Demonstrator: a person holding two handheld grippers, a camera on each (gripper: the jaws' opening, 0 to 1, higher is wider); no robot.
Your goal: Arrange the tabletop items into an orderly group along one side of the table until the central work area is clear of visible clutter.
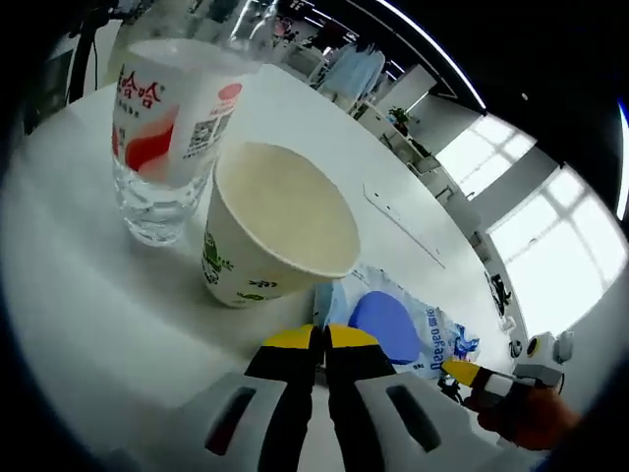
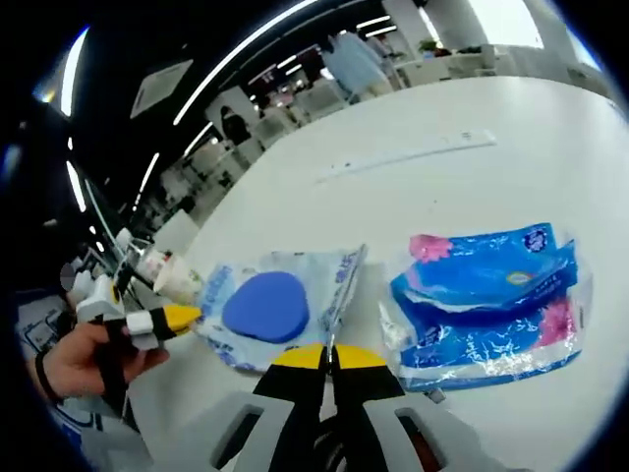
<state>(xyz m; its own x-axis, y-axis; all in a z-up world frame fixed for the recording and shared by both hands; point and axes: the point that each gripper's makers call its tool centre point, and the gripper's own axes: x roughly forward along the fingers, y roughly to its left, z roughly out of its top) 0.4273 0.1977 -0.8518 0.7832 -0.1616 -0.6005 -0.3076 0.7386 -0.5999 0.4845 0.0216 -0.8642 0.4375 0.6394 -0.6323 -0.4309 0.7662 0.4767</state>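
grouped: clear plastic bottle [image 1: 167, 128] just beside white paper cup [image 1: 275, 221].
left to tidy: blue-lidded wipes pack [image 2: 280, 307], blue tissue pack [image 2: 491, 295].
left gripper [image 1: 321, 339]: jaws closed, nothing held.
right gripper [image 2: 327, 354]: jaws closed on wipes pack edge.

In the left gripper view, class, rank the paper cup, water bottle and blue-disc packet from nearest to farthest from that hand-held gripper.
1. Packet, at the jaw tips, just right.
2. Cup, just beyond, slightly left.
3. Bottle, behind the cup, far left.
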